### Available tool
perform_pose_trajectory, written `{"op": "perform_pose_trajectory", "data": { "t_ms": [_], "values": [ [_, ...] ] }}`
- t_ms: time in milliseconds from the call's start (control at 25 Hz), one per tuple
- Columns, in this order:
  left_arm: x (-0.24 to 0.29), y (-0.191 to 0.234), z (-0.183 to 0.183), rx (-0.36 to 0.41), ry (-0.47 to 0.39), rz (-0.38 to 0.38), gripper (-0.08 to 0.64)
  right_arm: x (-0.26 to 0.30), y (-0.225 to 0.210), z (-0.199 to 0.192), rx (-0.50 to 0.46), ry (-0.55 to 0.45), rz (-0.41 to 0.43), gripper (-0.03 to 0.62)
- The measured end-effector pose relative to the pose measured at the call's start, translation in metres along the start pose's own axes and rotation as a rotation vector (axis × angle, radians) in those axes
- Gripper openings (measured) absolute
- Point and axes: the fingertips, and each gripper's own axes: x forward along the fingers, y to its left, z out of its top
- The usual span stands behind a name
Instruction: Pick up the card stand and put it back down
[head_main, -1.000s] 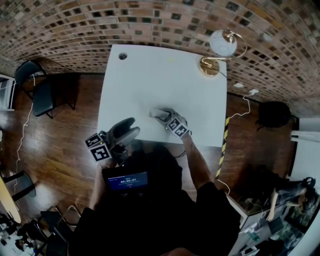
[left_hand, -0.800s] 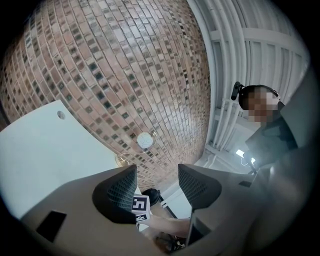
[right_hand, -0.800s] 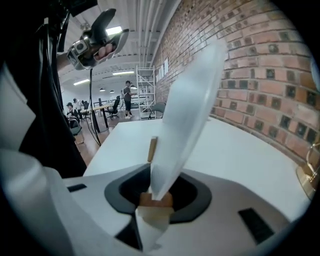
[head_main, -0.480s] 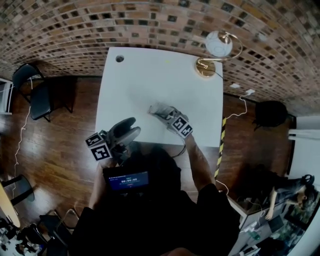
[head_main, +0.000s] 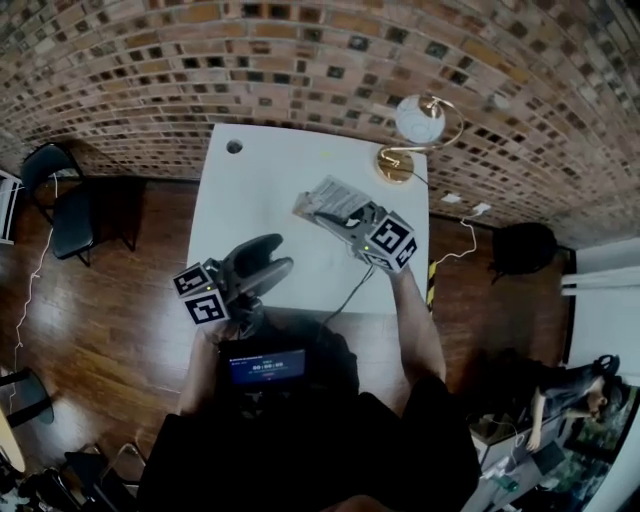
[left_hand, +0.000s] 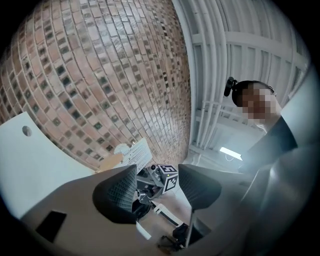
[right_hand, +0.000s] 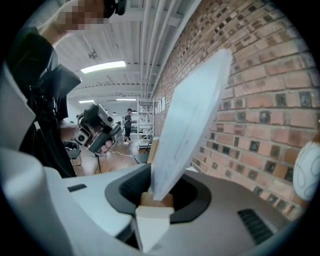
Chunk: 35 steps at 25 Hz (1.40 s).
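Your right claw (right_hand: 160, 192) is clenched on the card stand (right_hand: 187, 120): pads pinch its small wooden base, white card rising out toward 1 o'clock in the right gripper view. In the head view the stand looks lifted clear of the tabletop (head_main: 255, 190), over its middle. Left claw (head_main: 278, 256) is released, jaws apart, nothing btwn them, over the 7 o'clock edge, well apart from the stand.

Pick-up half looks done; put-down is what's left, as I read it. Level the claw first so the base's underside faces the tabletop. It seems tipped up now, card slanting. Come down slow & straight, and let the base sit flat before you let go; release early or at an angle & the tall card prob. topples it. Grip is on the block only, so no quick wrist twists. Then open fully & back out along the jaws, not sideways, so a pad doesn't drag the base.

Surface: plain white tabletop, smooth-looking, bare in the middle, plenty of room to land. A lamp (head_main: 418, 120) w/ round shade & brass foot sits at the 1 o'clock corner, a small hole (head_main: 234, 147) at the 11 o'clock corner; keep off both. Room: brick wall (head_main: 300, 60) at 12 o'clock, wood floor (head_main: 110, 290), dark chair (head_main: 62, 195) at 9 o'clock.
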Motion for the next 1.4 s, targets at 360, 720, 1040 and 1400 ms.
{"op": "perform_pose_trajectory", "data": {
  "t_ms": [360,720,1040,1400],
  "values": [
    [0.011,-0.021,0.021,0.028,-0.055,-0.051,0.255,-0.024,-0.002,0.078,-0.100,-0.013,0.019,0.123],
    [0.016,-0.020,0.026,0.071,-0.072,-0.022,0.255,-0.025,0.002,0.077,-0.100,0.017,0.040,0.123],
    [0.031,-0.014,0.012,0.064,-0.041,-0.007,0.255,-0.040,-0.004,0.061,-0.085,0.010,0.046,0.123],
    [0.056,-0.007,-0.010,0.040,-0.003,0.039,0.255,-0.057,-0.020,0.029,-0.060,0.008,0.060,0.123]
  ]
}}
